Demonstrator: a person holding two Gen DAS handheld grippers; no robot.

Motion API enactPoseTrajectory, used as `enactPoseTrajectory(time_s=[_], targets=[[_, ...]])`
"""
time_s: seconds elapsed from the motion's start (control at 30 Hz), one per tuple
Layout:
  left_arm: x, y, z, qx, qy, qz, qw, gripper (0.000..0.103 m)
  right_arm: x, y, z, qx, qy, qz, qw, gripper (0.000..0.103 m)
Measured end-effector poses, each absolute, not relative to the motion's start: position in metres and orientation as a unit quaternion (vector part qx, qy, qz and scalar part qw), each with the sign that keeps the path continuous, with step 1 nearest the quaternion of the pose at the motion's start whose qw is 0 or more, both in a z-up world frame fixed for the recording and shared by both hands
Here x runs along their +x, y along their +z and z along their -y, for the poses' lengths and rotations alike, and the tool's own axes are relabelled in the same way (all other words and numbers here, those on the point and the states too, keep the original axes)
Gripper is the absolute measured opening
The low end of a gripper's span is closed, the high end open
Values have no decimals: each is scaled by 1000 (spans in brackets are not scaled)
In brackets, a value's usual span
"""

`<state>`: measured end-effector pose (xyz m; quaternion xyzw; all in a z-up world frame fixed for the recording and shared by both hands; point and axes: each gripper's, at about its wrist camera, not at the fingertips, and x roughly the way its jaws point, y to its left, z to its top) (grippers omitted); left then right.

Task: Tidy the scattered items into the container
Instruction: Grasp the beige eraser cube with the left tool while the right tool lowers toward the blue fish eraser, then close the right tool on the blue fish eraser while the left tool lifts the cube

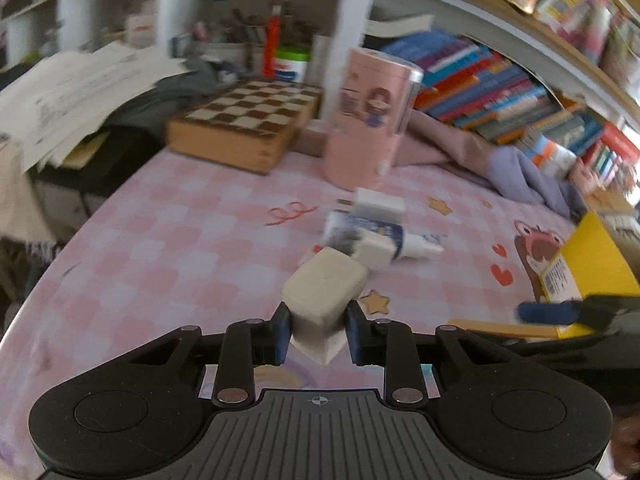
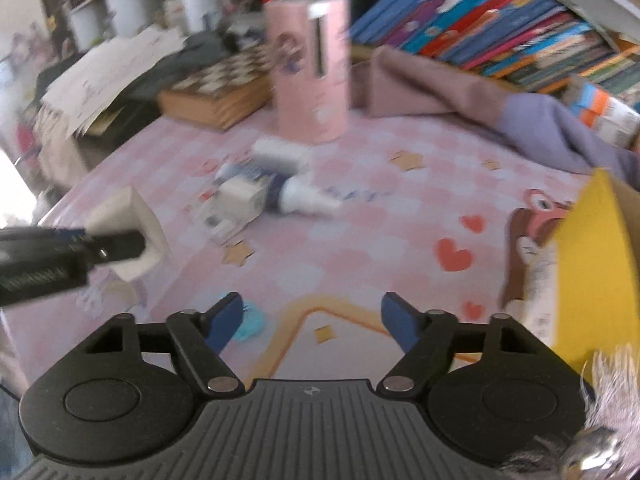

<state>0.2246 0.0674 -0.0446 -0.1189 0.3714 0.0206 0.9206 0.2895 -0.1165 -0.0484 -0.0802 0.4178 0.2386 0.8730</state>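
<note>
Shelved books (image 1: 500,92) behind the pink checked table (image 1: 180,240) are blurred; titles cannot be read. Yellow box (image 2: 596,264) is cut off at the right edge. Left gripper (image 1: 318,330) clamps an off-white rounded block (image 1: 324,296), raised above the table. Right gripper (image 2: 312,320) stands wide and empty. A bottle (image 2: 296,194) and small white boxes (image 2: 236,204) lie mid-table.

Eraser block (image 1: 324,292): matt off-white, rubbery. Gripper pads (image 2: 228,316): blue matt, on black plastic arms. Table cover (image 1: 180,240): smooth pink check print. Chessboard box (image 1: 244,128): wood. Yellow box (image 2: 596,264): smooth card.
</note>
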Motion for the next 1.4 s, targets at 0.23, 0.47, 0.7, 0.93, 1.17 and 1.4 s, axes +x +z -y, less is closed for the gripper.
enactPoseTrajectory(time_s=[0.23,0.47,0.7,0.93,1.17,1.4], targets=[[204,-40,-76,-121,48,-378,917,26,288,-68,85,-119,285,-428,849,51],[195,-39,-81,-122,59,-378,916,26,286,-77,74,-141,297,-416,848,25],[194,-32,-75,-117,47,-365,922,26,280,-69,74,-152,303,-393,855,25],[194,-21,-68,-104,29,-348,931,26,278,-54,83,-137,291,-379,868,25],[191,-9,-59,-100,0,-328,939,26,270,-33,97,-115,275,-365,882,25],[180,7,-50,-98,-25,-301,948,26,260,-10,119,-83,245,-351,900,25]])
